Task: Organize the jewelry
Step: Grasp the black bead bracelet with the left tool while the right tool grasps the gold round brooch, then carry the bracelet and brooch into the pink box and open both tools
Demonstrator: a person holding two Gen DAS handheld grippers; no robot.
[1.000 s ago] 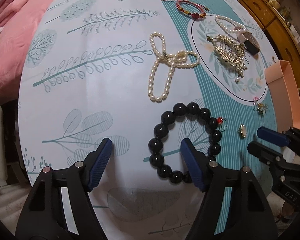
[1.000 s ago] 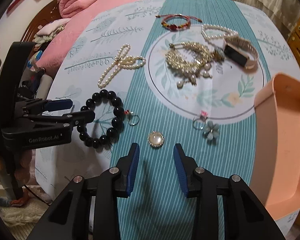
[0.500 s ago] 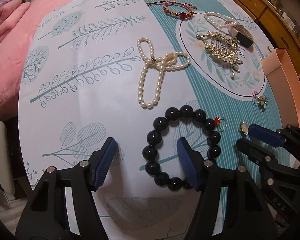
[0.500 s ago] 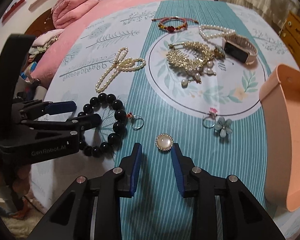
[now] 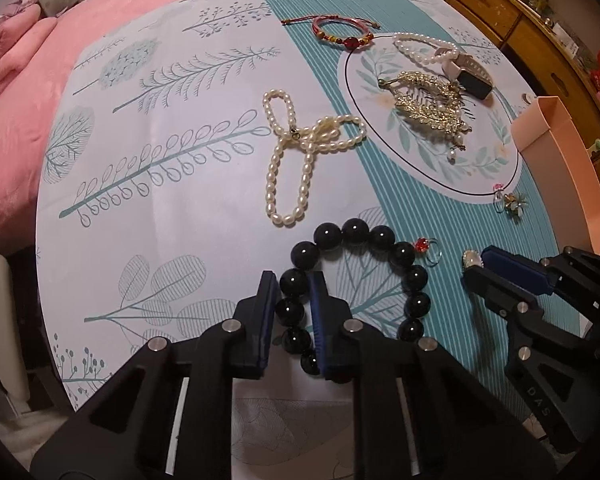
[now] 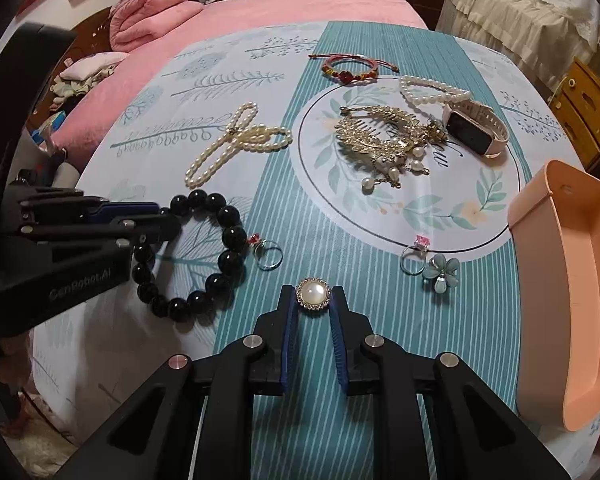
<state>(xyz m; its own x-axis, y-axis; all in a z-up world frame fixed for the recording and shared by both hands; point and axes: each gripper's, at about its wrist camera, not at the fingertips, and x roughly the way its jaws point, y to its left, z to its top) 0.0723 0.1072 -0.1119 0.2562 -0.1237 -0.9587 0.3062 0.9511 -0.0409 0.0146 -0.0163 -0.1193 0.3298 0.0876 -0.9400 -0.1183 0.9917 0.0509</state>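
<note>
A black bead bracelet [image 5: 414, 276] lies near the table's front edge; it also shows in the right wrist view [image 6: 230, 236]. My left gripper [image 5: 293, 284] is shut on its left side, pads against a bead. My right gripper [image 6: 313, 296] has its pads on both sides of a round pearl brooch [image 6: 313, 294], touching or nearly so; from the left wrist view the brooch [image 5: 471, 258] sits at its tip. A peach tray [image 6: 580, 280] stands at the right edge.
On the cloth lie a pearl necklace [image 6: 236, 144], a gold hair comb [image 6: 380, 138], a red cord bracelet [image 6: 350, 68], a pearl bracelet [image 6: 432, 90], a smart band [image 6: 474, 130], two rings [image 6: 270, 254] [image 6: 414, 258] and a flower brooch [image 6: 442, 272].
My left gripper has closed from wide open onto the black bracelet's left beads. My right gripper has moved forward and narrowed around the pearl brooch.
</note>
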